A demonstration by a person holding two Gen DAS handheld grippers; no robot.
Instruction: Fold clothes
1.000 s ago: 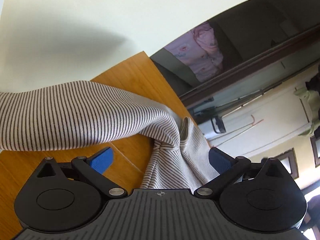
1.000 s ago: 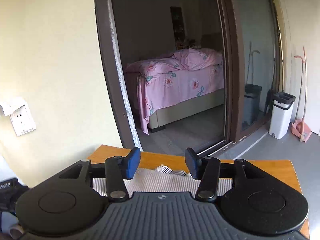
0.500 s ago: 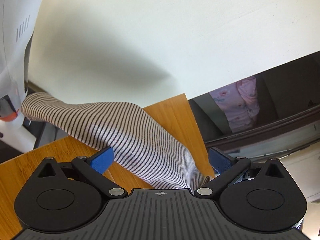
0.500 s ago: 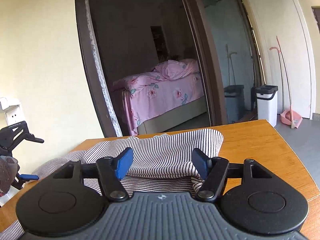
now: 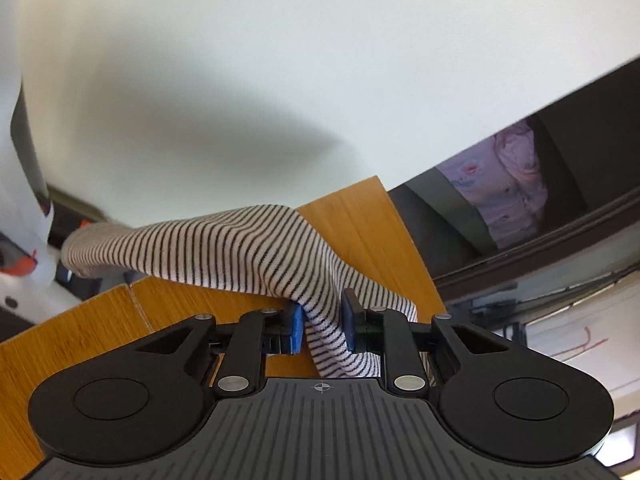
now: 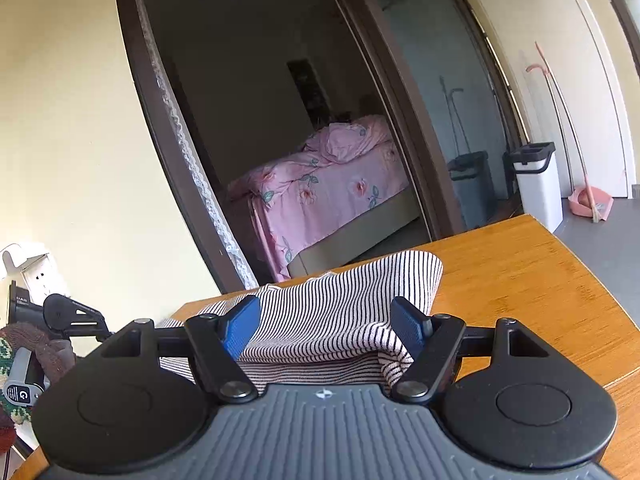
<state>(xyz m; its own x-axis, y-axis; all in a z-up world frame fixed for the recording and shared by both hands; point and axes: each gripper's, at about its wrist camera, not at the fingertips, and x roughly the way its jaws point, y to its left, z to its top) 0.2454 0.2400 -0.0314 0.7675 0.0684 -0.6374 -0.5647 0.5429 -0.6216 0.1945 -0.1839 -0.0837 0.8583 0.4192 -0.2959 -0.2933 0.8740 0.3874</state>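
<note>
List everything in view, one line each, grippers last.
striped garment: one, white with dark stripes, bunched on the table
table: one, orange-brown wood, under the garment
bed: one, pink floral cover, in the room beyond the doorway
bin: one, white with black top, on the floor at right
dustpan: one, pink, by the far wall
left hand-held gripper: one, black, blue pads, pinching the garment
right hand-held gripper: one, black, blue pads, spread apart over the garment

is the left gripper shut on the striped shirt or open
Shut on it: the left gripper jaws pinch a bunched fold of the striped shirt.
</note>
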